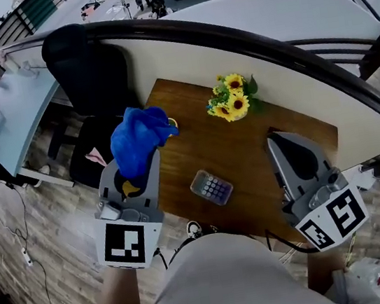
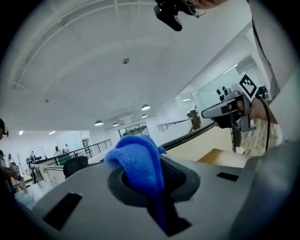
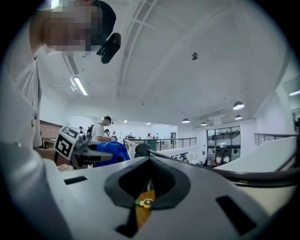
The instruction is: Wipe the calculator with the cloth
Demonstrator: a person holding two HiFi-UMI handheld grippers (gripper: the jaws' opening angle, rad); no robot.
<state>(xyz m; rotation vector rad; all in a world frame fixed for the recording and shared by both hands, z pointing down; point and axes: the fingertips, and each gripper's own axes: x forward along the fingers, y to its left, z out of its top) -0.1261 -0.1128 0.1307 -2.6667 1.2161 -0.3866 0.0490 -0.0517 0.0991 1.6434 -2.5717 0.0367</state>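
The wooden bench stands against a curved pale wall topped by a dark rail. A black office chair stands off the bench's far left corner. Both grippers are held above the near edge of the bench, well apart from each other.

The left claw is clamped on the blue cloth, which bunches up beyond its tips and hangs in the air over the bench's left edge. The left gripper view shows the cloth pinched in the slot between the jaws.

The right claw is closed with nothing in it, its jaws meeting at a narrow slit.

A small bunch of yellow sunflowers stands near the far edge of the bench. The calculator lies flat and slightly skewed near the front, between the two grippers and touched by neither.
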